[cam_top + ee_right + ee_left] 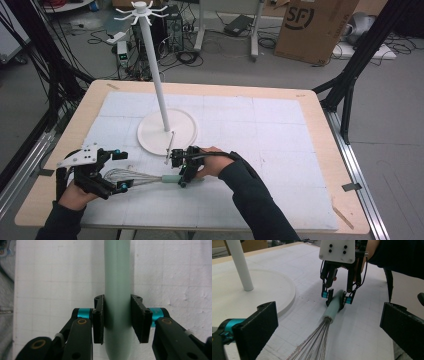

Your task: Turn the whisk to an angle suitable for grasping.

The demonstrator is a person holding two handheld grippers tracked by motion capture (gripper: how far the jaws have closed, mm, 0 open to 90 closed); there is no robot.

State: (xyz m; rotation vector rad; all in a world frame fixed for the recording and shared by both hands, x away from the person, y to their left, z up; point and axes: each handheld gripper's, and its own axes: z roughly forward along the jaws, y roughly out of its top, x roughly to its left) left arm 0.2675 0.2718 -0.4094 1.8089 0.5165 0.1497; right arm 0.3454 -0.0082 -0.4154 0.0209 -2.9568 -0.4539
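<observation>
A whisk lies on the white mat, its wire head (131,176) pointing left and its pale green handle (170,178) to the right. My right gripper (183,176) comes down over the handle (117,285), both pads pressed against its sides near the end. The left gripper view shows the right gripper (336,298) clamped on the handle (332,311) from above. My left gripper (121,170) is open, its jaws wide apart on either side of the wire head (312,346), not touching it.
A white stand with a round base (186,131), a tall pole (154,65) and hooks on top stands just behind the whisk. A thin metal piece (170,147) leans at the base's front edge. The wooden table edge (320,150) borders the mat; a cardboard box (315,25) sits on the floor beyond.
</observation>
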